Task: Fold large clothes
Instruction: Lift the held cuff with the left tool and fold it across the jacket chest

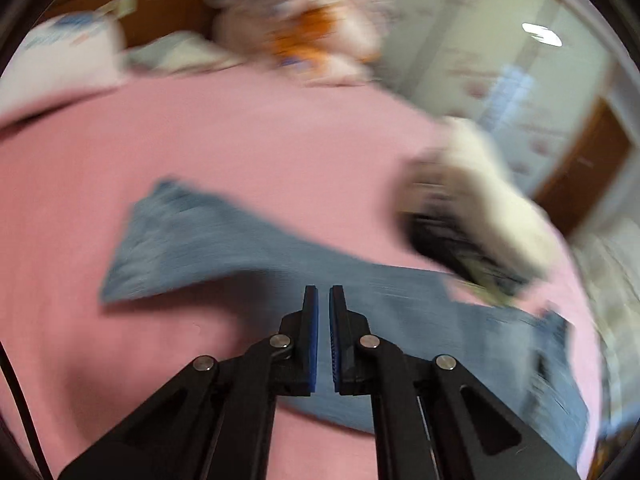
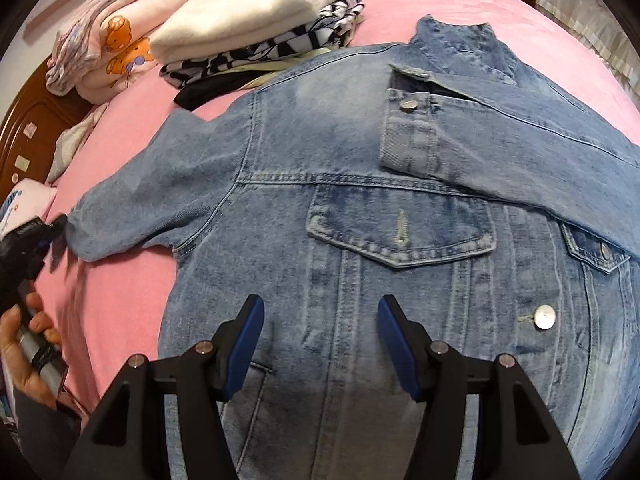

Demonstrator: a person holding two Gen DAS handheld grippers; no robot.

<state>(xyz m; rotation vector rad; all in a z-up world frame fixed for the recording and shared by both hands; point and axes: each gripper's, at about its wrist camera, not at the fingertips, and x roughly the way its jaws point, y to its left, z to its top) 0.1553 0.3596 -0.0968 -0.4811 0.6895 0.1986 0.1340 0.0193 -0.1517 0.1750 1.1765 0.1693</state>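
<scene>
Pink bed (image 2: 132, 280), denim jacket (image 2: 360, 184) seemingly under right hand-held gripper (image 2: 320, 344)

My black left gripper (image 1: 323, 296), blue-padded jaws closed on nothing; my black right gripper (image 2: 321, 312) hangs spread, angled steeply down.

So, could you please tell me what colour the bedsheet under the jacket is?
The bedsheet is plain pink, clearest in the right wrist view.

Pink bed (image 2: 132, 128), wooden headboard (image 2: 28, 120), pale wall (image 1: 460, 40)
</scene>
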